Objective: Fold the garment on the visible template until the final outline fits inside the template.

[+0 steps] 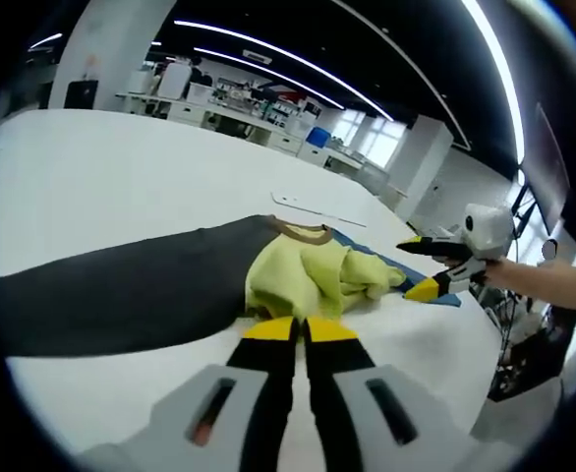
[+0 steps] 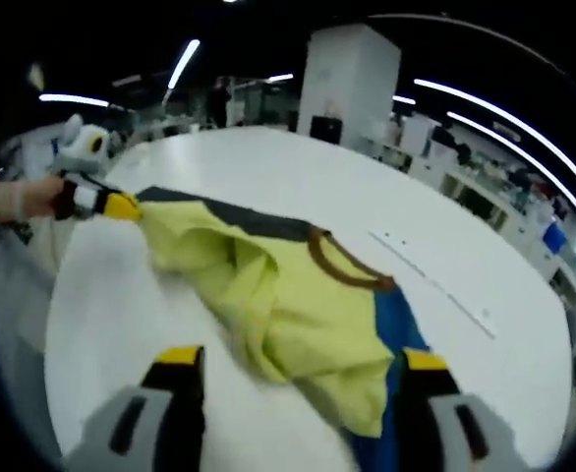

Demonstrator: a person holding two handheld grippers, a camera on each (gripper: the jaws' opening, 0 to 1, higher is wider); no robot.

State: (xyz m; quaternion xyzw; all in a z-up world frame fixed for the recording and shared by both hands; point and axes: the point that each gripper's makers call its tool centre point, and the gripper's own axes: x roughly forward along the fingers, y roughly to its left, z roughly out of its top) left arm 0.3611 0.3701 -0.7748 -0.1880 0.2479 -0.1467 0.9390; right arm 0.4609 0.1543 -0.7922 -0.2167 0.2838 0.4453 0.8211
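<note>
garment: We see the yellow garment [image 2: 288,315] bunched up on the white counter [image 1: 121,167], partly over a dark template [image 1: 121,290] and a blue sheet [image 2: 391,339].

left tool: Our left tool [image 1: 298,332] has its two tips pressed together. In the right gripper view it [image 2: 121,206] sits at the far corner of the cloth and looks to be pinching it there.

right tool: Our right tool [image 2: 293,364] has its tips wide apart, one on each side of the near cloth edge. It grips nothing.

which way it lies: The cloth runs long from our right tool out toward our left tool. Its brown neck band [image 2: 342,261] is off to the right of that line.

which tool is nearer: Our right tool is nearest the loose lump of cloth. We think it should close on that near edge next.

open room: The counter is wide and bare to the right and far side of our right tool. Its near rim is close under that tool, so pulling toward us leaves little room.
</note>
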